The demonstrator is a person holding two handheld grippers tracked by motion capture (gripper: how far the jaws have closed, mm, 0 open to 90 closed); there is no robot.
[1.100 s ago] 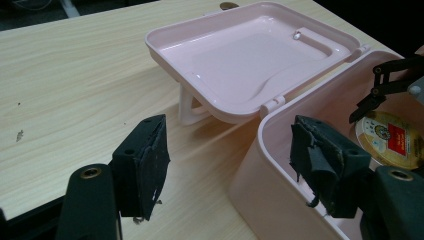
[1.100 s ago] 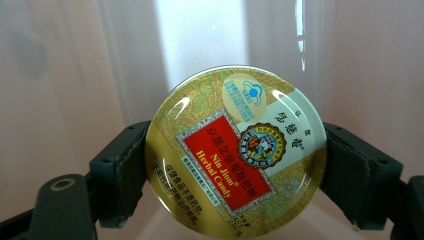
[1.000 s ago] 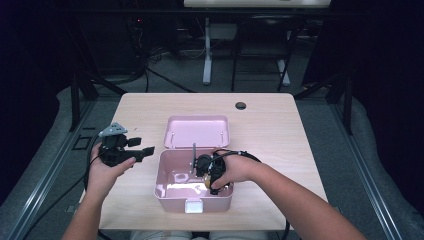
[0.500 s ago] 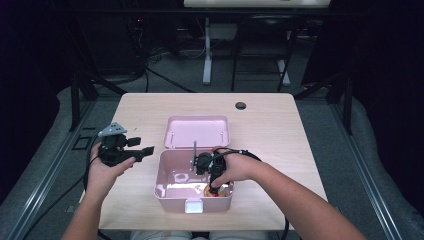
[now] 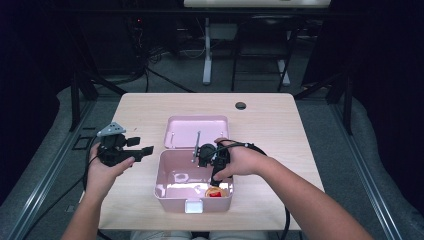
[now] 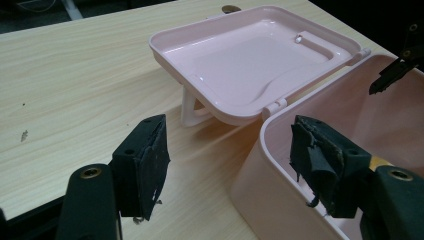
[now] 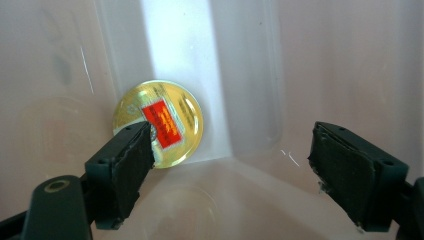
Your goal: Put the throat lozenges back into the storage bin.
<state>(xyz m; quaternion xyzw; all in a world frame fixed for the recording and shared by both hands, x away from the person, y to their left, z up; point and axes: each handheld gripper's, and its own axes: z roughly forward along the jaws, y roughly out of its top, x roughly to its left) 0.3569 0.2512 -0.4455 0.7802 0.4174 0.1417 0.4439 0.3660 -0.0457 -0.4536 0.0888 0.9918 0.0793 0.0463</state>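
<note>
Pink plastic box (image 5: 172, 192) sat open on the wooden table (image 5: 280, 125), toward the person's edge, w/ its hinged lid (image 5: 197, 131) laid back flat behind it, inner side up. Right gripper (image 5: 214, 176) was dipped inside the box at its right side, held by the right hand (image 5: 240, 161); jaws stood wide apart, nothing between them. In the right gripper view a round gold tin (image 7: 159, 124) w/ a red label lay against the box wall at the floor corner, just beyond the tip of one jaw; can't tell if that jaw touched it. Same tin showed in the high view as a gold-and-red spot (image 5: 214, 192) at the box's front right corner, below the gripper.

Left gripper (image 5: 136, 150) hovered over bare table left of the box, well apart from the tin, gripped by the left hand (image 5: 102, 170); grey plate on top, cable trailing off toward the table's left edge. Its jaws were also wide, empty. In the left gripper view (image 6: 230, 165) one jaw sat in front of the box's rim, the other over the table, lid ahead, propped on its small handle.
</note>
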